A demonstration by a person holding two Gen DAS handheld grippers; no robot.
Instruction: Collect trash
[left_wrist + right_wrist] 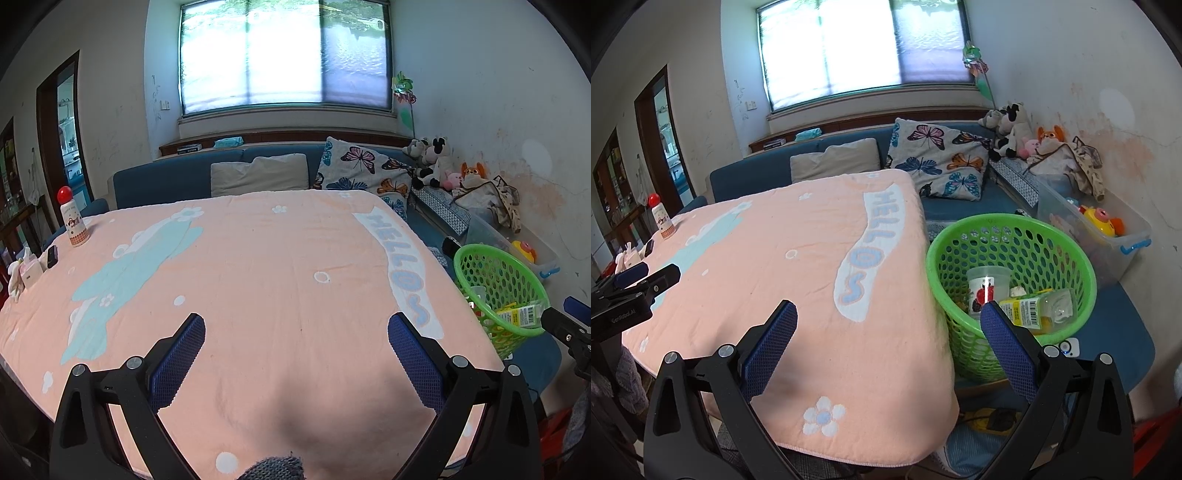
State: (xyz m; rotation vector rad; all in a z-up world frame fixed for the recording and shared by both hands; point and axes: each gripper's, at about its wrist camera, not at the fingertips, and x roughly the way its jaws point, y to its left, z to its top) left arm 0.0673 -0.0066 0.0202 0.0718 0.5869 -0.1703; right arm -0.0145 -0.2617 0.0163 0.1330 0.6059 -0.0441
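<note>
A green perforated basket (1008, 236) stands on a blue seat right of the table; it also shows in the left wrist view (491, 258). Inside lie a clear plastic cup with a fruit label (986, 288) and a clear bottle with a yellow barcode label (1034, 310). My left gripper (295, 325) is open and empty above the pink tablecloth (258, 258). My right gripper (888, 314) is open and empty over the table's right edge, beside the basket.
A red-capped bottle (74, 221), a small black object (51, 256) and a tissue box (29, 271) stand at the table's left edge. A blue sofa with pillows (362, 170) is behind. A clear toy bin (1100, 236) sits right of the basket.
</note>
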